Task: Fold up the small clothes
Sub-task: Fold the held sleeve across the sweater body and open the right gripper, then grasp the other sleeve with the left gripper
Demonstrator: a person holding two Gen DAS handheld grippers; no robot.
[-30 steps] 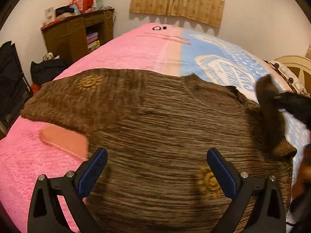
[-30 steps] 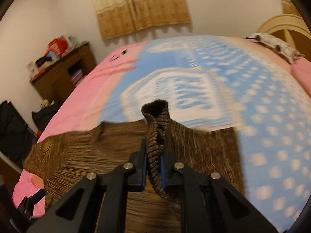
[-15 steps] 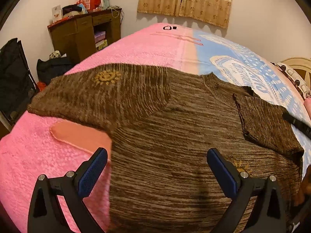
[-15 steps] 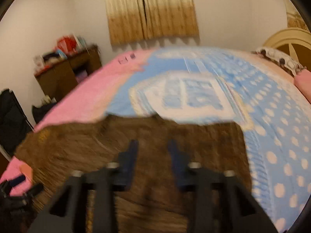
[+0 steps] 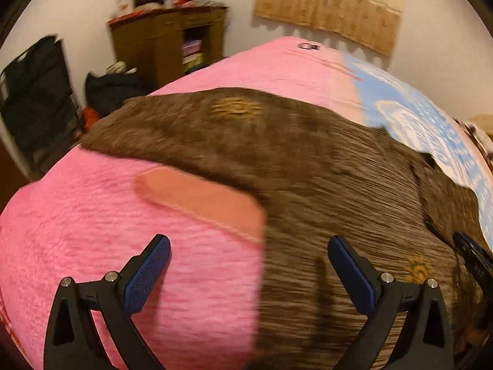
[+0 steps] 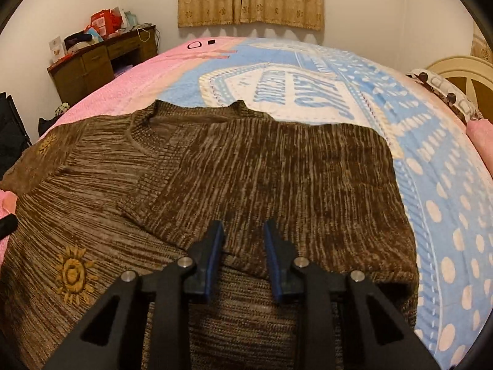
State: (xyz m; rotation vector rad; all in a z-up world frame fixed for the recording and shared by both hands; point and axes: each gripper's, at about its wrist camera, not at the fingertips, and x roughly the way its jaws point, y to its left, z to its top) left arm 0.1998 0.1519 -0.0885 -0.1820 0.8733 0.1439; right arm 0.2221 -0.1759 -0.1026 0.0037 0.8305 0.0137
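Note:
A brown striped knit sweater (image 6: 277,178) with yellow sun motifs lies flat on the bed. Its right sleeve (image 6: 262,185) is folded inward across the body. The left sleeve (image 5: 191,129) lies stretched out over the pink blanket. My right gripper (image 6: 243,246) is open and empty, just above the folded sleeve's lower edge. My left gripper (image 5: 246,265) is wide open and empty, over the sweater's left edge where it meets the pink blanket. The right gripper's tip also shows at the right edge of the left wrist view (image 5: 471,256).
The bed has a pink (image 5: 92,231) and blue (image 6: 431,154) blanket. A wooden desk (image 6: 101,61) with clutter stands at the far left by the wall. Black bags (image 5: 37,92) sit on the floor left of the bed. A headboard (image 6: 462,74) and pillow are at the right.
My right gripper laid the right sleeve across the sweater's body, let it go and opened. My left gripper moved left, toward the sweater's left edge and left sleeve.

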